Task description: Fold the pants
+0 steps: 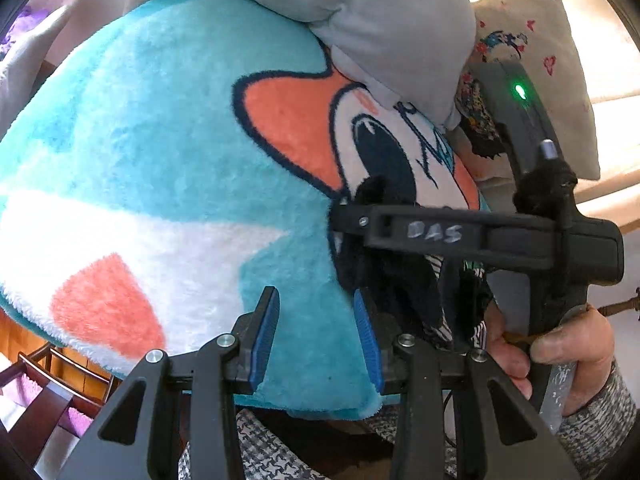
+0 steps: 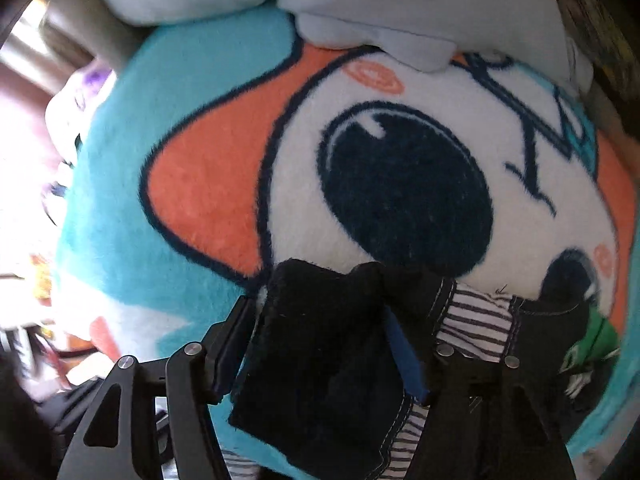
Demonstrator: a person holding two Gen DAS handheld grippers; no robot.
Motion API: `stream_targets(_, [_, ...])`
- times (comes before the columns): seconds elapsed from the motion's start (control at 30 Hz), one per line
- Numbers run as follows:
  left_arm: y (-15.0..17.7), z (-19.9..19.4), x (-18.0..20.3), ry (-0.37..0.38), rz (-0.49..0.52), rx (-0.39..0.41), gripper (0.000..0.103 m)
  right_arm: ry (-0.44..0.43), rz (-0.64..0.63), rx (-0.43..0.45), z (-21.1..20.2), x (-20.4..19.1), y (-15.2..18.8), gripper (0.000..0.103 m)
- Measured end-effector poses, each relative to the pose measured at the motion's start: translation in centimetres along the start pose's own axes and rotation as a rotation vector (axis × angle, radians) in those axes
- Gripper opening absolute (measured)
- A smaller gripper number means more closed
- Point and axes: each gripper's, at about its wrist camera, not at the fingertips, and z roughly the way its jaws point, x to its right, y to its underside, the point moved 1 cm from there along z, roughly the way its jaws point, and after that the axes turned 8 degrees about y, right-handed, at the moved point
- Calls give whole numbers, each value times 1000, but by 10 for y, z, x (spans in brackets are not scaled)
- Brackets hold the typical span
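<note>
A plush turquoise blanket (image 1: 160, 128) printed with a cartoon face covers the furniture, a grey cushion (image 1: 372, 20) lying on top. Beside it leans a floral embroidered pillow (image 1: 552, 40). Dark wooden chairs (image 1: 48, 384) stand at lower left. Bright daylight falls behind.

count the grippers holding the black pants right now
1. The right gripper has the black pants between its fingers. The left gripper is open over the turquoise fleece blanket, holding nothing.
</note>
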Motion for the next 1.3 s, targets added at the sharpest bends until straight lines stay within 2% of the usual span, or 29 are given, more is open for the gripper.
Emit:
stream_targets(0.07, [0, 4, 5, 10, 15, -9, 37, 38, -39, 13, -2, -7, 2, 51])
stream_targets(0.1, [0, 5, 8, 14, 26, -11, 37, 35, -47, 21, -4, -7, 3, 37])
stream_targets(0.13, [0, 8, 12, 21, 44, -15, 39, 23, -45, 25, -7, -5, 4, 28])
stream_targets(0.2, [0, 15, 25, 29, 95, -19, 43, -23, -12, 29, -16, 4, 8, 24])
stream_targets(0.3, [1, 28, 44, 39, 185, -31, 49, -99, 27, 42, -24, 17, 14, 23])
stream_targets(0.4, [2, 48, 63, 4, 260, -56, 49, -156, 66, 51, -31, 31, 21, 23])
stream_targets(0.47, [2, 57, 70, -12, 283, -82, 29, -189, 93, 58, -37, 38, 27, 23])
stream_targets(0.5, [2, 60, 73, -11, 286, -99, 15, -208, 108, 65, -40, 42, 32, 23])
stream_targets(0.67, [3, 54, 105, 38, 323, -102, 15, -278, 167, 110, -62, 71, 50, 22])
stream_targets(0.77, [5, 54, 136, 67, 372, -111, 15, -347, 211, 157, -78, 111, 67, 22])
stream_targets(0.83, [9, 61, 158, 84, 409, -131, 15, -377, 228, 176, -80, 138, 63, 22])
stream_targets(1.1, [36, 114, 237, 90, 548, -237, 15, -444, 372, 239, -84, 240, 101, 22])
stream_targets(1.3, [54, 153, 267, 70, 583, -305, 15, -495, 478, 240, -69, 310, 133, 22])
